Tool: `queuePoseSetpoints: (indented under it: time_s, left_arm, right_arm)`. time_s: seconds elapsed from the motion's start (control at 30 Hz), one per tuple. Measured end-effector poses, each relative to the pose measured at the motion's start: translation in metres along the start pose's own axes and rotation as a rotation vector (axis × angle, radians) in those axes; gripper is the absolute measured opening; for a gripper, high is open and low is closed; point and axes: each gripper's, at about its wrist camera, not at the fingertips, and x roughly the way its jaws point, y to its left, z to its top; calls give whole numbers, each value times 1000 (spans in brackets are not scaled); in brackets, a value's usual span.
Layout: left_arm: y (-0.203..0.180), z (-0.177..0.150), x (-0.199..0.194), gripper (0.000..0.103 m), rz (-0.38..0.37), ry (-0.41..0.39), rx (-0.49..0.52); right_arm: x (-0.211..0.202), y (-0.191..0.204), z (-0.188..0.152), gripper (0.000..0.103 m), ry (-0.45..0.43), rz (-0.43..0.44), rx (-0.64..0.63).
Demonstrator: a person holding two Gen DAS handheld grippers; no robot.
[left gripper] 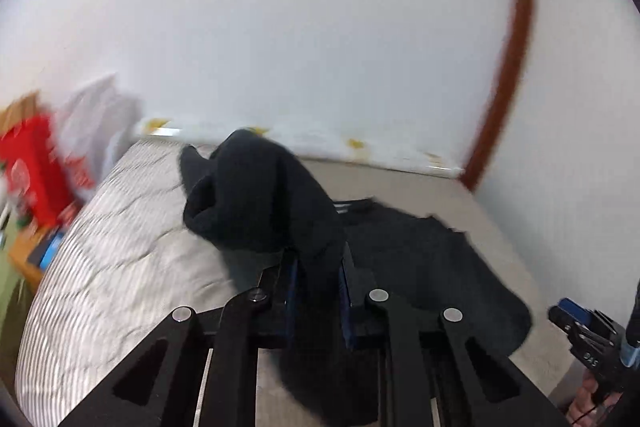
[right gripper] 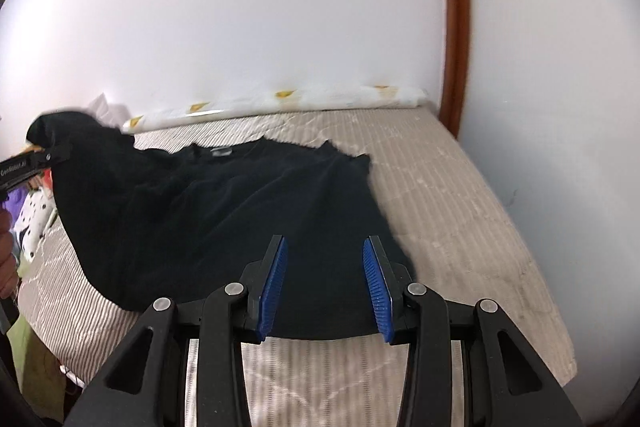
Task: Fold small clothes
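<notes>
We see a black shirt [right gripper: 248,211], plain and soft, spread front-up on a striped bed [right gripper: 460,211]. Its collar with a small label faces the far wall, where a rolled white cloth with yellow marks [right gripper: 304,103] lies along the bed's edge. The right sleeve lies short and ruffled on the bed; the body of the shirt is mostly flat, with loose folds running toward the left side.

That left side is lifted off the bed. Our left gripper [left gripper: 318,267] has its jaws pinched narrow on a bunch of the black fabric, which rises in a hump just ahead of the fingers and hangs down between them. From the right wrist view the same gripper shows at the far left edge, with the shirt's left shoulder draped up over it.

Our right gripper [right gripper: 325,281] hovers above the shirt's near hem, its blue pads [right gripper: 272,283] standing partly apart with nothing pressed between them. The hem lies just under and ahead of the fingers; we cannot tell whether they touch the cloth. In the left wrist view this gripper appears low at the right, beside the shirt's edge.
</notes>
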Motion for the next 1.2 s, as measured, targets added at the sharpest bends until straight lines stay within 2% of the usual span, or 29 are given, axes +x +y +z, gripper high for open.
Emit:
queuePoseSetpoints:
  time_s: [0.13,0.2,0.33,0.4,0.43,0.5,0.57,0.63,0.67,0.7,0.73,0.8,0.9,1.07,1.1,1.13,1.17,1.2]
  left_arm:
    - [-74,10,11,15,-105,8,129]
    - [-112,3,21,15,-186,45,185]
    - [-171,-36,54,15,-320,190,256]
    - [-190,-62,75,16,-348,287,290]
    - [-194,-73,84,17,-338,322,302]
    - [-193,-80,87,18,-351,326,303]
    - [-187,-76,81,24,-385,319,300]
    - [-177,-71,74,27,-420,330,283]
    - [-172,-66,70,31,-420,334,267]
    - [-166,-63,66,38,-409,333,257]
    - [-164,-63,63,40,-394,329,250]
    - [-146,-58,52,40,-365,311,233]
    - [-116,-58,42,41,-297,284,195]
    - [-73,-56,47,42,-201,276,106]
    - [-65,-57,49,42,-188,284,82]
    - [-60,-58,52,42,-170,293,70]
    - [-57,-60,56,42,-144,301,72]
    - [-56,-62,59,42,-113,308,79]
  right_arm:
    - [-9,-31,3,40,-8,-29,25]
    - [-11,-49,2,40,-5,-45,48]
    - [-5,-85,-7,40,18,-61,109]
    - [3,-100,-13,40,44,-55,135]
    - [7,-104,-14,40,56,-53,140]
    - [15,-108,-16,40,71,-30,132]
    - [23,-105,-13,40,76,11,124]
    - [26,-101,-10,46,70,90,133]
    - [30,-97,-4,54,64,132,140]
    - [32,-92,2,61,57,172,149]
    - [34,-89,7,63,51,201,157]
    - [39,-79,19,68,38,271,174]
    - [45,-65,28,74,42,324,179]
    - [80,-35,16,75,146,272,147]
    - [86,-31,11,68,167,249,143]
    - [93,-28,10,34,173,225,133]
    - [95,-23,6,21,158,216,111]
    - [94,-23,5,19,153,229,97]
